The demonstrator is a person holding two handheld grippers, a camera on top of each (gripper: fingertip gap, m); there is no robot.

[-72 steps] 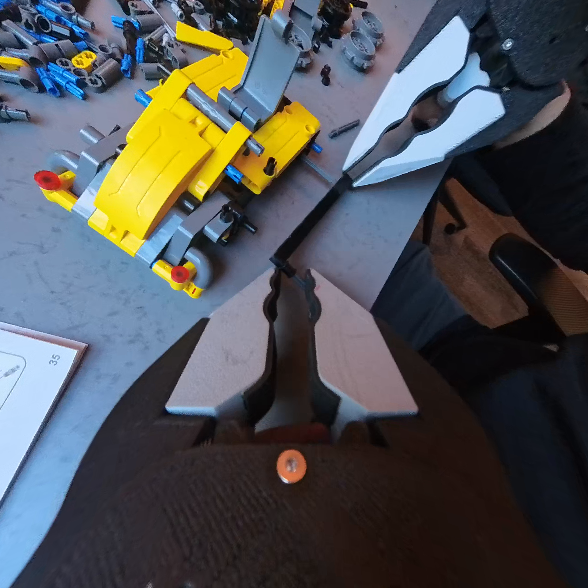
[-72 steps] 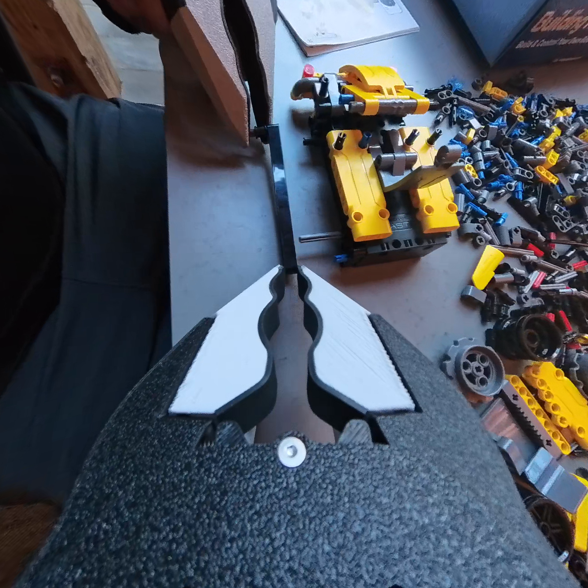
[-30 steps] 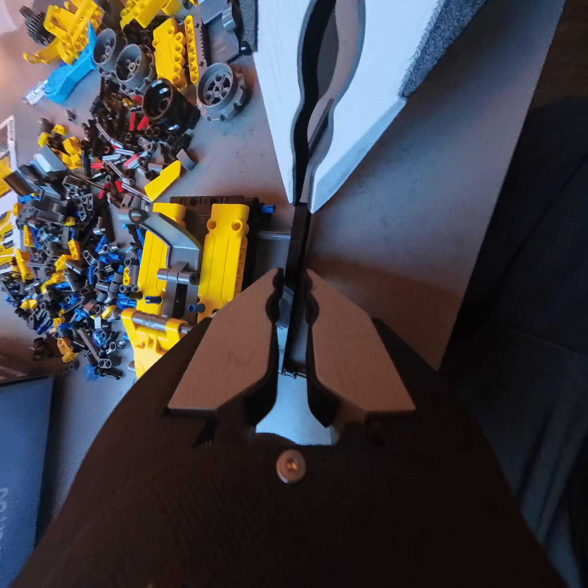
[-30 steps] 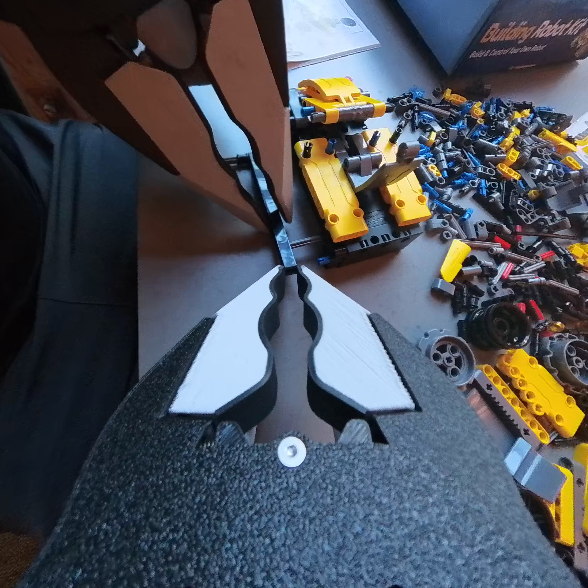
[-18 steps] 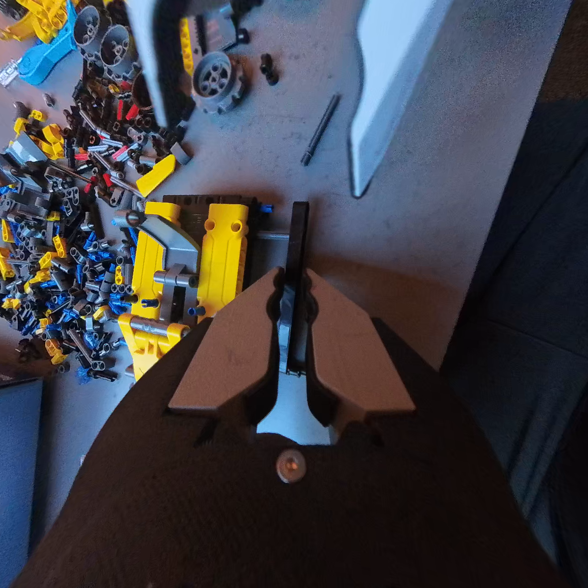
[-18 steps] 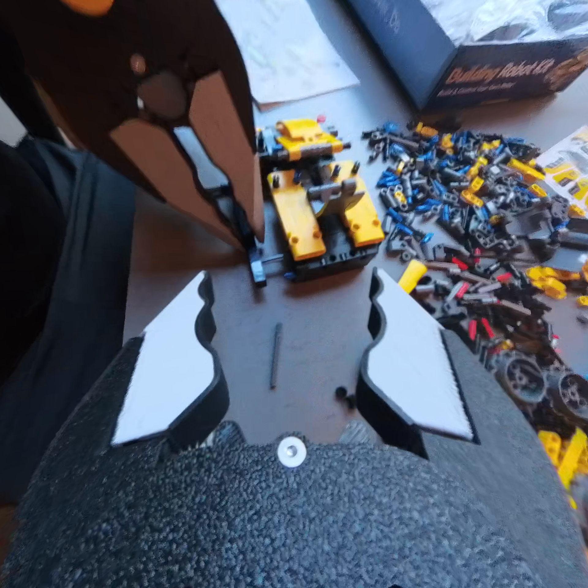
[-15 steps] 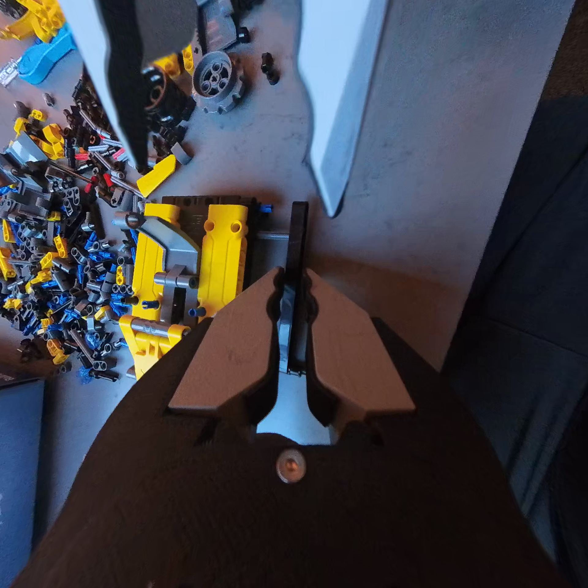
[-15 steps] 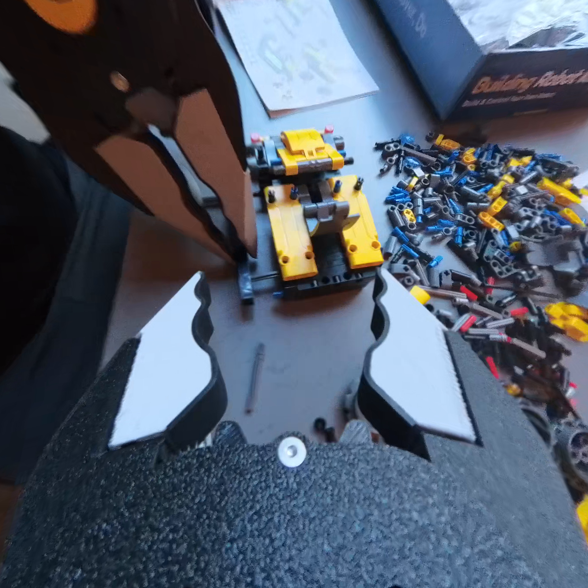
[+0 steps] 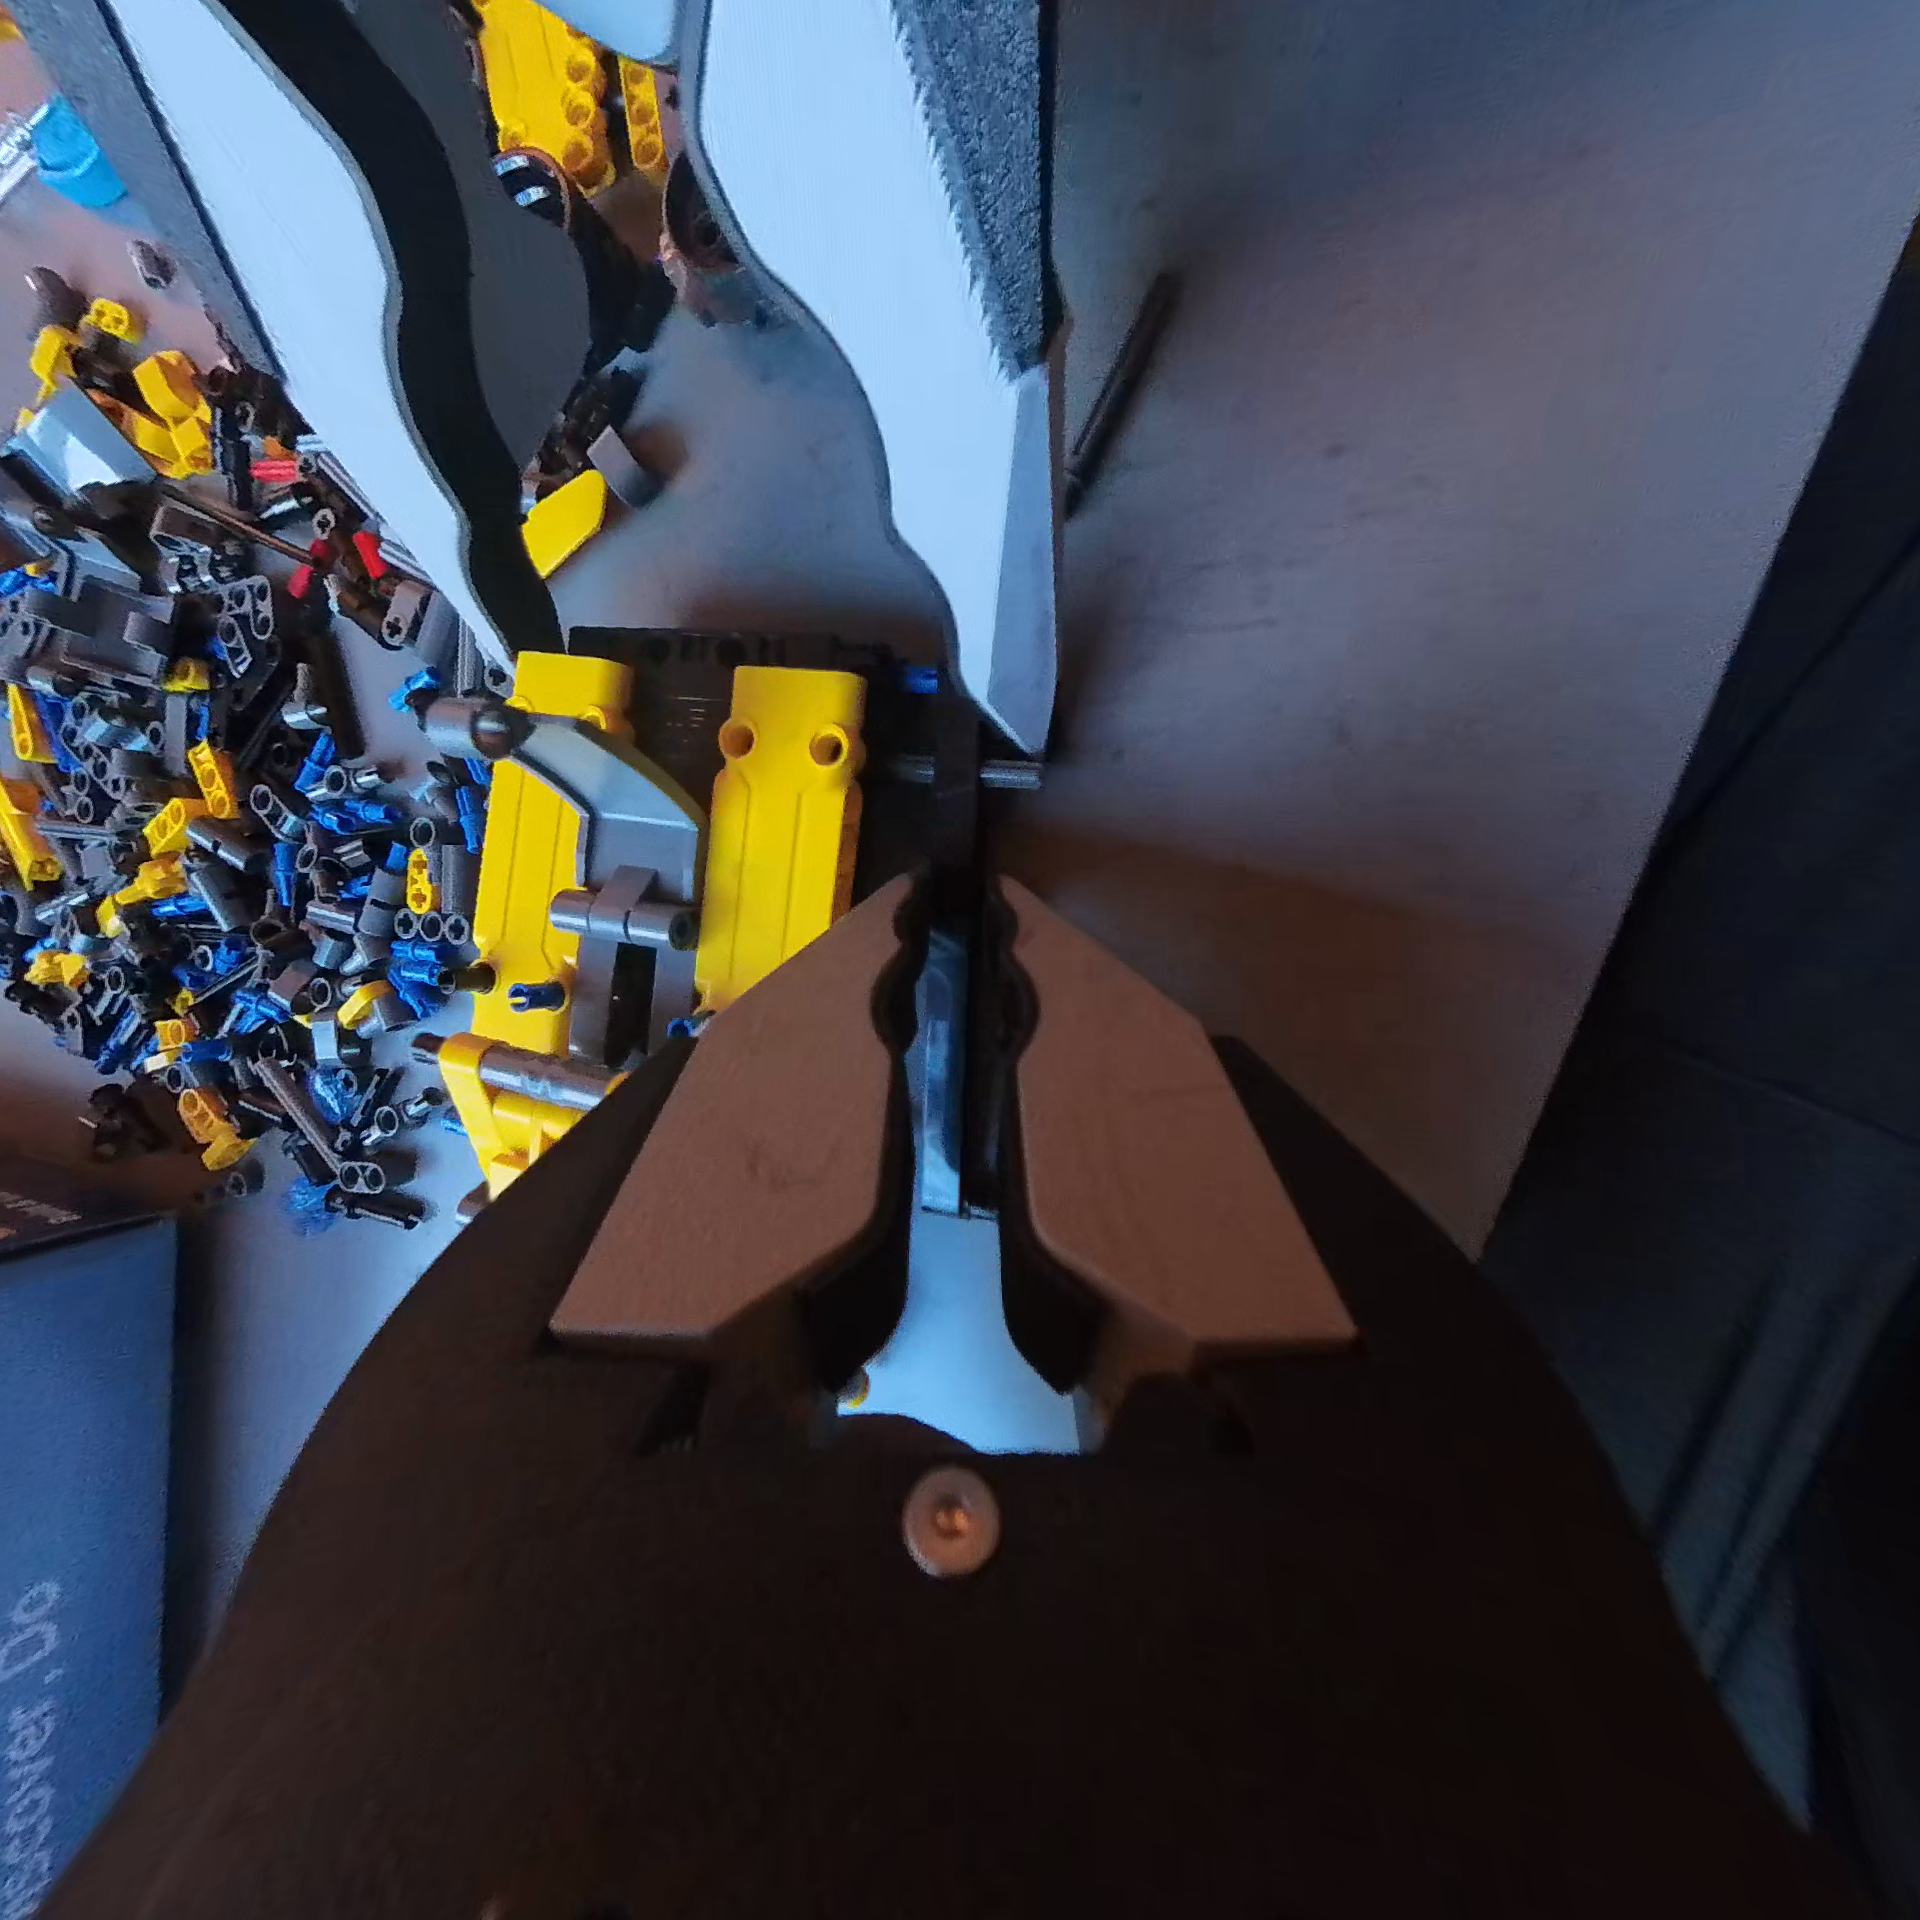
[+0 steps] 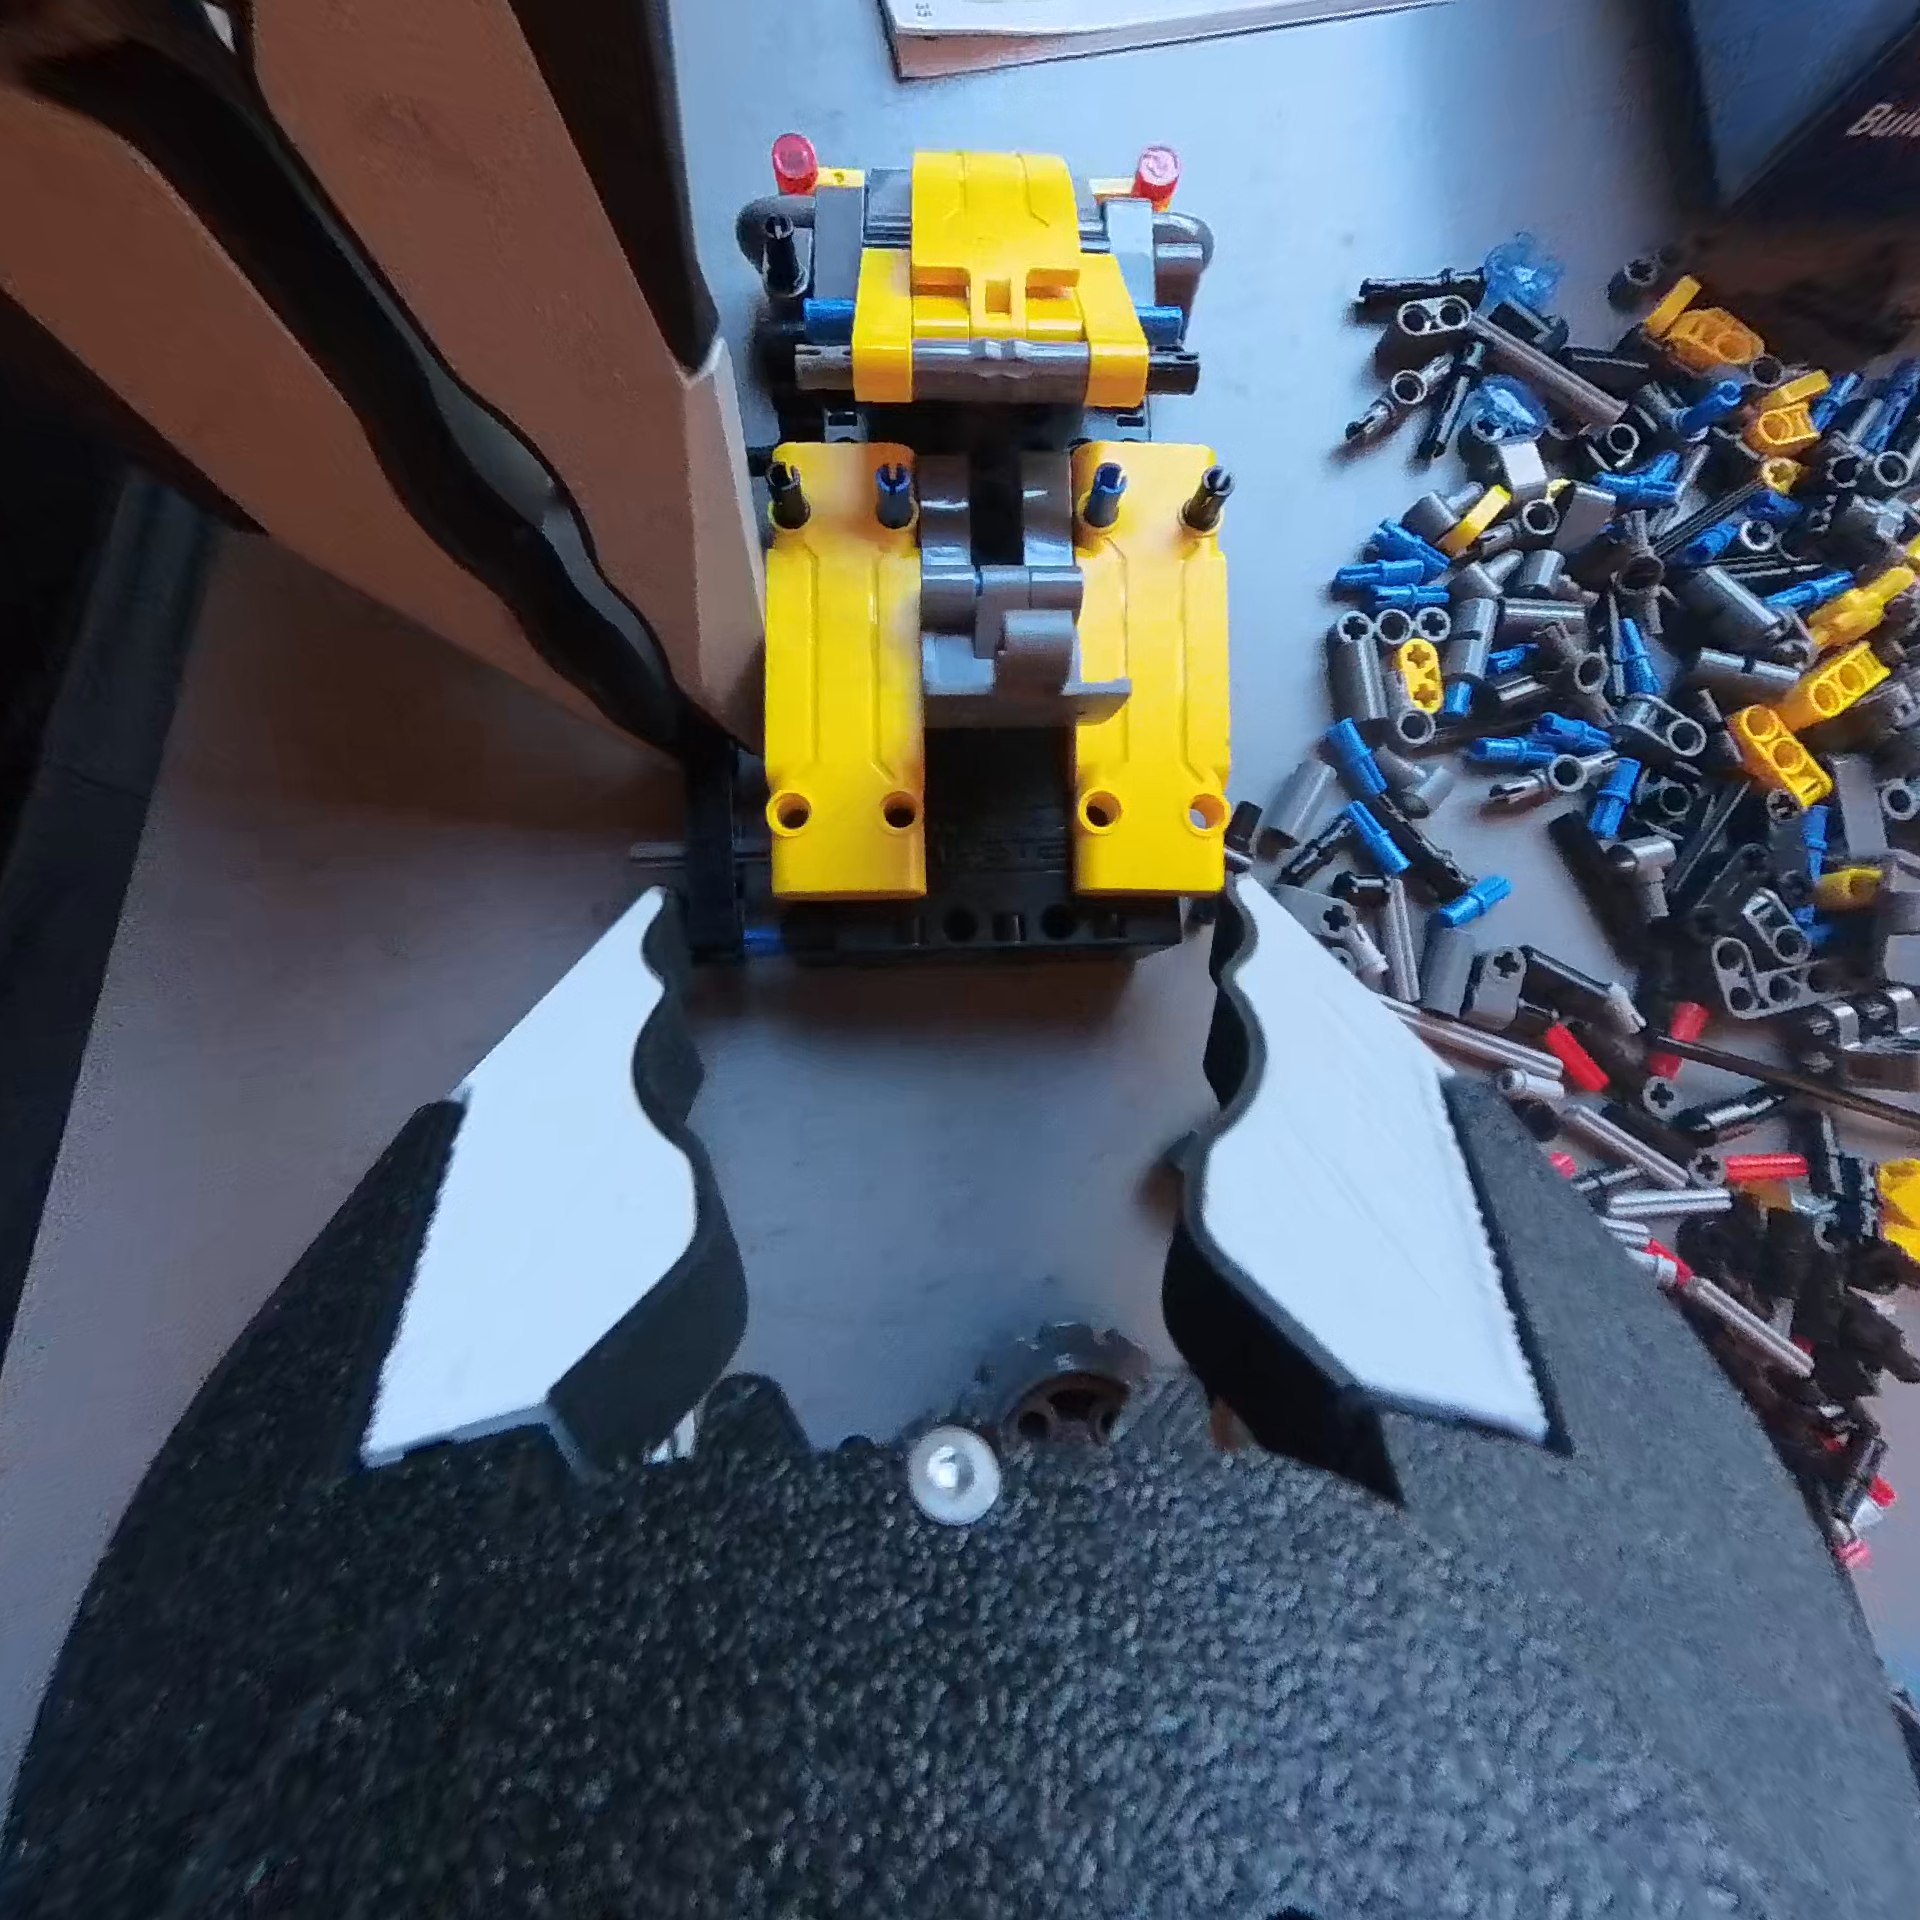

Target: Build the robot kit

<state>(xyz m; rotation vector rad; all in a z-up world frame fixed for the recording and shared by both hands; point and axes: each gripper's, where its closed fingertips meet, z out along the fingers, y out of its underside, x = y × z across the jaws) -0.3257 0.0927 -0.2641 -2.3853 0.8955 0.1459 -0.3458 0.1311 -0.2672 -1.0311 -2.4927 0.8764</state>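
Grippers at a half-built yellow vehicle, one pinching, one spread wide.

Left gripper [image 9: 956, 883] has its tan fingers pressed onto a long black beam [image 9: 954, 821], which lies flat against the side of the yellow vehicle [image 10: 997, 665], beside a thin grey axle [image 9: 1013, 772] that sticks out there. Right gripper [image 10: 945, 899] hangs with its white fingers far apart, gripping nothing, its tips on either side of the vehicle's dark rear end on the grey table [image 10: 312, 935]. Beyond lie a heap of loose parts [image 10: 1621, 675], a booklet [image 10: 1091, 31] and a dark box [image 10: 1818, 83].
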